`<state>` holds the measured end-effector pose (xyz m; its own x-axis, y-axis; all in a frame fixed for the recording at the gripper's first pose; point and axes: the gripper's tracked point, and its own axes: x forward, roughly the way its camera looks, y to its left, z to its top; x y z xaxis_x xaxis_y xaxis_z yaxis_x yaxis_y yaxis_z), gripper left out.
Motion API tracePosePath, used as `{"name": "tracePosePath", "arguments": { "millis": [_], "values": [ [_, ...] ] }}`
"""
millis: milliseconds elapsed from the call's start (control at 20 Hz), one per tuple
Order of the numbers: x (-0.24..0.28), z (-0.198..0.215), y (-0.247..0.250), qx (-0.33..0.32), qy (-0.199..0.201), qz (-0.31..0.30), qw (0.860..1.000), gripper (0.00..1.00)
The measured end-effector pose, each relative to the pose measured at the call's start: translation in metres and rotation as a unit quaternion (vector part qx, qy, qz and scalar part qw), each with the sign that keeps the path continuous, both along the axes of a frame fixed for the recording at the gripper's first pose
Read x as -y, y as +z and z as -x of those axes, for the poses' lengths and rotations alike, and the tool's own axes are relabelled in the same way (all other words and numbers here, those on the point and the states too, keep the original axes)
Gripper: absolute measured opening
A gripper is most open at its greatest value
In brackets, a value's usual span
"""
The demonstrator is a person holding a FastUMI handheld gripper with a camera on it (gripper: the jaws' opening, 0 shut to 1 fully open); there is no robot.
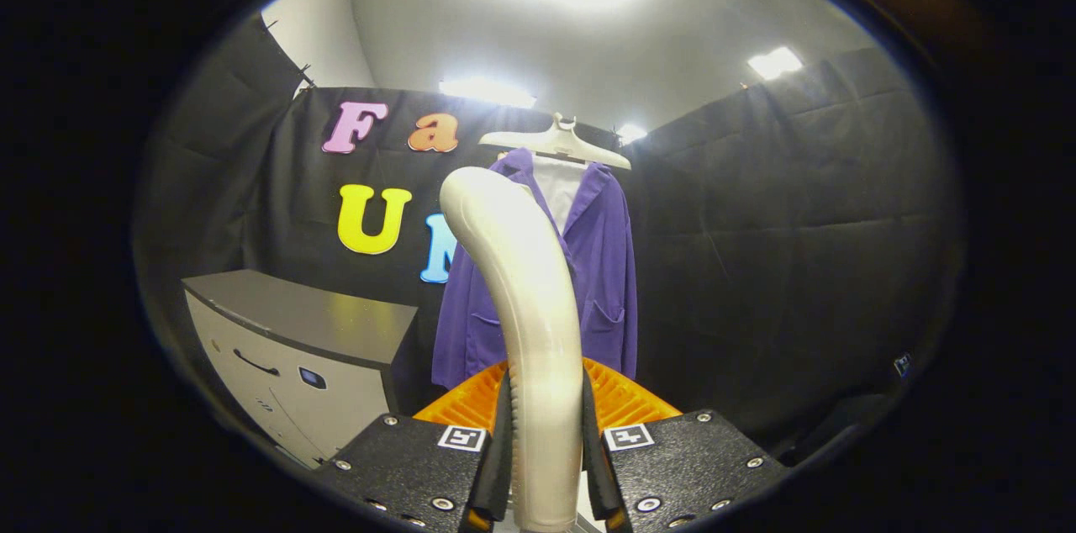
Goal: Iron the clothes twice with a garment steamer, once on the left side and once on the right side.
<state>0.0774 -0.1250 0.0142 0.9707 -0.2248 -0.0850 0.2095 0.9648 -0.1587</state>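
- Where the two fingers meet at the near end of the view, the gripper [546, 432] is seen pinching the steamer [525, 298] by its handle; both black pads [503, 440] are pressed against the cream-coloured shaft, one on each side.
- The steamer is held upright between the fingers; its upper end is curved over toward the left, and its top is seen level with the collar of the coat.
- An orange ribbed part [626, 398] is visible just behind the fingers, on either side of the handle.
- A purple coat [605, 281] is hung on a white hanger [559, 145] beyond the steamer, in front of the black cloth wall; a white lining is shown at its open collar, and two pockets are seen low on the front.
- The left half of the coat is partly hidden by the steamer.
- A grey cabinet [294, 348] is placed to the left of the coat, near the wall.
- Whether the steamer is touching the coat cannot be told.
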Motion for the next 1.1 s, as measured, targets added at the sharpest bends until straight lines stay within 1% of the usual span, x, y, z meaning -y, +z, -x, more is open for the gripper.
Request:
{"name": "tracePosePath", "arguments": {
  "millis": [200, 500, 1100],
  "values": [
    [-0.02, 0.015, -0.006, -0.007, 0.005, -0.001, 1.0, 0.37],
    [-0.051, 0.028, -0.011, -0.017, 0.012, -0.002, 1.0, 0.37],
    [-0.081, 0.047, -0.007, -0.012, 0.008, 0.004, 1.0, 0.37]
  ]
}}
